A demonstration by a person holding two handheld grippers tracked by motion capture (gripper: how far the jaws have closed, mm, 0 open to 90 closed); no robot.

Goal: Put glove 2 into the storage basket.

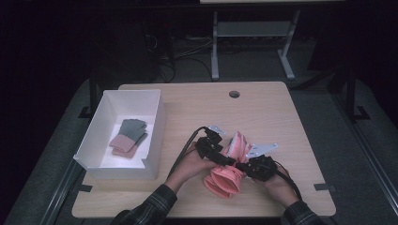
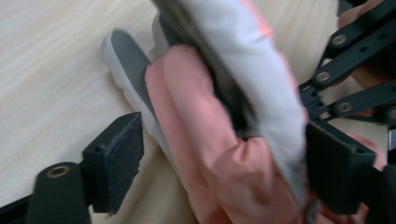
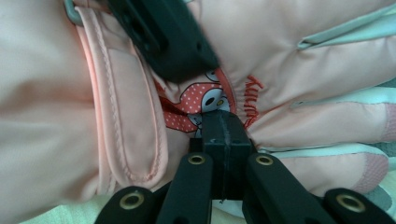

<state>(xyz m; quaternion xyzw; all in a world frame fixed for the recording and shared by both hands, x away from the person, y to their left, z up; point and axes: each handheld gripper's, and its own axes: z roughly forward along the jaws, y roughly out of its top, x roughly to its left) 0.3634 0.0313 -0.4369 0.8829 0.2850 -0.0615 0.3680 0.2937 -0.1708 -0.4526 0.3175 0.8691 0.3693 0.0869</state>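
A white open box (image 1: 155, 123) sits at the left of a wooden table (image 1: 263, 105), holding a folded grey and pink pair of gloves (image 1: 128, 137). Near the table's front edge, right of the box, lies a pink ski glove (image 1: 225, 180). The left gripper (image 1: 217, 153) has its jaws spread around the glove's cuff. The right gripper (image 1: 251, 168) has its jaws pressed together, pinching the glove's fabric.

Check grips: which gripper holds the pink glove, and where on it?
Right gripper is shut on the pink glove, pinching fabric on its back by the printed patch. Left gripper is open with the glove between its jaws, not clamped.
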